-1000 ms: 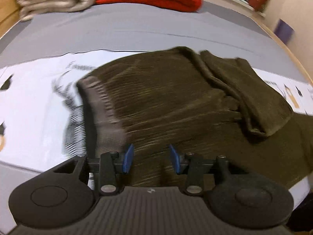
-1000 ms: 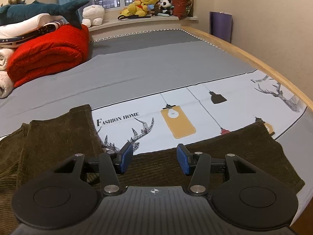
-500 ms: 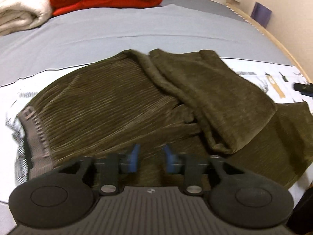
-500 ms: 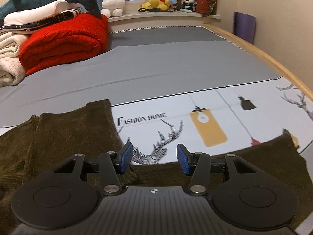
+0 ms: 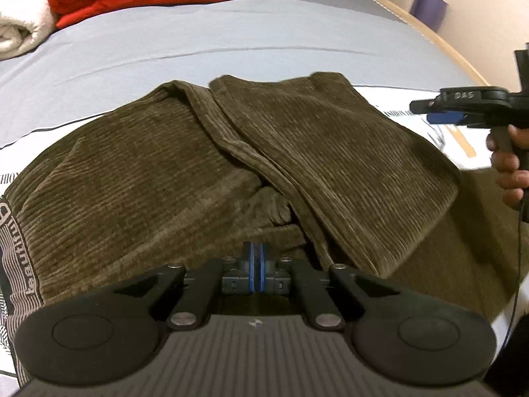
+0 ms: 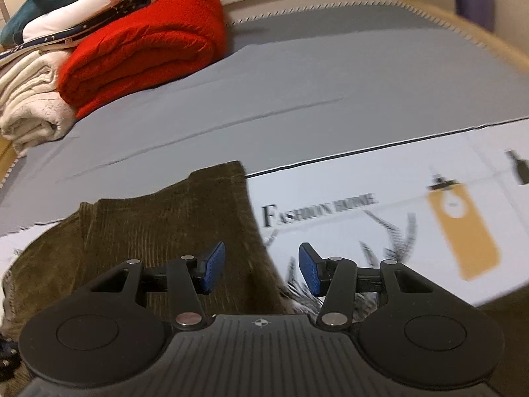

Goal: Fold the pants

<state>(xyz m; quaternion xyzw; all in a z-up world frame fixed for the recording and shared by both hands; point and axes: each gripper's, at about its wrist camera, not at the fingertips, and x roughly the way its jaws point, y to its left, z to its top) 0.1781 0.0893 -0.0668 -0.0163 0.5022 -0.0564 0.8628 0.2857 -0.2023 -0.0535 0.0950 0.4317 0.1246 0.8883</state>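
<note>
Dark olive corduroy pants [image 5: 205,165] lie crumpled on the bed, one leg folded back over the seat; the striped waistband [image 5: 20,258] is at the left. My left gripper [image 5: 256,259] sits low at the near edge of the pants. Its blue pads are pressed together on a pinch of the cloth there. In the right wrist view the pants [image 6: 172,231] fill the lower left. My right gripper [image 6: 261,269] hovers open above the folded leg's right edge with nothing between its pads. It also shows in the left wrist view as the right gripper [image 5: 443,112], held by a hand [image 5: 509,172].
The bed has a grey sheet [image 6: 297,92] and a white printed cover [image 6: 413,205] under the pants. A red blanket [image 6: 148,46] and cream blankets [image 6: 29,106] are stacked at the far left. A wooden bed edge [image 5: 439,43] runs along the right.
My left gripper slid right along the pants' near edge and closed from open to shut. My right gripper swung left and down, from the printed cover to over the folded leg, still open.
</note>
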